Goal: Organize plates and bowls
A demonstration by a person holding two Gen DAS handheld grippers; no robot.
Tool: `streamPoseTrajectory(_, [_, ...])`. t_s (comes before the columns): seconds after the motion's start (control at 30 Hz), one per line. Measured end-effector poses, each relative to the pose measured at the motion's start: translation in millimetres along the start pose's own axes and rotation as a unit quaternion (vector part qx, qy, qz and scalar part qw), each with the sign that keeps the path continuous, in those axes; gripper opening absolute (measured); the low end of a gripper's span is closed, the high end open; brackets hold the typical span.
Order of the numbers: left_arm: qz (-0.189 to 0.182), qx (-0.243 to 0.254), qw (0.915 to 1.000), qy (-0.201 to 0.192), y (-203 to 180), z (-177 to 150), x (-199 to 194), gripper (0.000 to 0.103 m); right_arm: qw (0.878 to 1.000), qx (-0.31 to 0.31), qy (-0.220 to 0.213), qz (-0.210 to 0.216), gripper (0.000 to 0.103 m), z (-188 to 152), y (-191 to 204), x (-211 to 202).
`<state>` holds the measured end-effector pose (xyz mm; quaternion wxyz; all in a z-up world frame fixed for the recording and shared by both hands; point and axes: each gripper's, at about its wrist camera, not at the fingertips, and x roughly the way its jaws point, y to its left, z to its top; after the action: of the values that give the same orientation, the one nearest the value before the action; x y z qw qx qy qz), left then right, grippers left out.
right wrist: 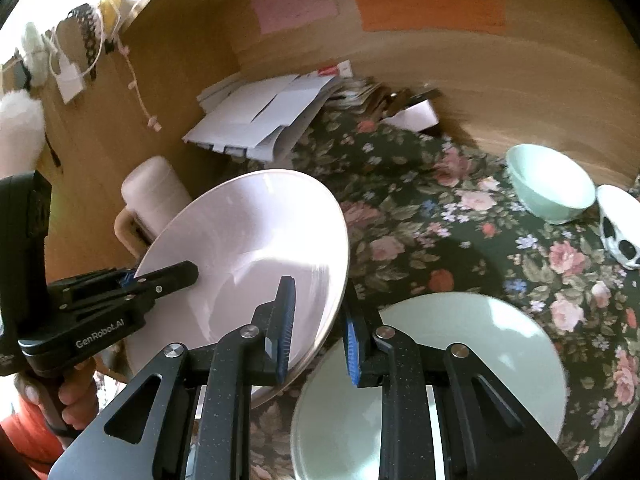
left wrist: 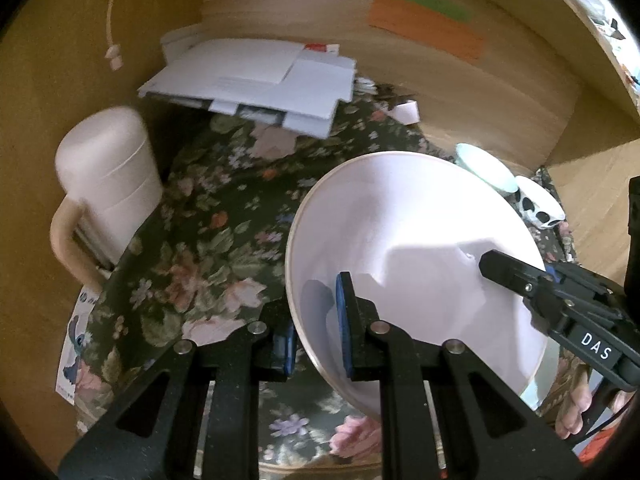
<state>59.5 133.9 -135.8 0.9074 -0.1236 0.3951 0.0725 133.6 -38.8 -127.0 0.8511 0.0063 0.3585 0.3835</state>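
Left wrist view: the left gripper (left wrist: 316,334) is seen with its blue-padded fingers set on either side of the rim of a pale pink plate (left wrist: 412,240); one pad lies against the plate's inner face, the other behind its outer face, so the rim is taken as clamped. The plate is held tilted, raised off the floral tablecloth (left wrist: 208,240). On the plate's opposite edge the right gripper (left wrist: 516,276) is seen from the side, its black fingers closed over the rim.

Right wrist view: the right gripper (right wrist: 318,332) is recorded straddling the same pink plate (right wrist: 256,240) at its lower right edge, with a narrow gap between the pads and the rim passing through it. The left gripper (right wrist: 160,276) is noted on the plate's left edge, pinching it. Just below and to the right, a pale green plate (right wrist: 480,352) lies flat on the tablecloth (right wrist: 440,216), partly hidden by the right gripper's frame.

Farther back, a mint green bowl (right wrist: 550,184) is observed standing upright, with a black-and-white spotted bowl (right wrist: 620,228) just beside it on the right. At the left a cream lidded jug (left wrist: 106,184) with a handle is noted. A loose stack of white papers (left wrist: 256,80) lies at the rear, against a wooden wall carrying coloured paper strips (right wrist: 430,12).
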Motion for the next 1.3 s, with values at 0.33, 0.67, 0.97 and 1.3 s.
streamPoseTrajectory(0.33, [0.011,-0.022,0.9992,0.030,31.2,-18.3,16.5,0.017,0.998,-0.004,0.059,0.009,0.020,-6.2,14.5,39.2])
streamPoseTrajectory(0.67, [0.002,-0.033,0.9979,0.056,45.9,-27.6,34.0,0.017,0.995,-0.011,0.097,-0.001,0.022,-10.8,16.5,61.7])
streamPoseTrajectory(0.97, [0.019,-0.024,0.9989,0.036,47.9,-22.4,27.3,0.028,0.997,-0.024,0.070,-0.013,0.038,-7.6,15.8,49.3])
streamPoseTrajectory(1.3, [0.037,0.000,0.9989,-0.028,26.1,2.1,-8.4,0.051,0.999,-0.027,0.003,-0.024,0.054,2.9,6.3,8.7])
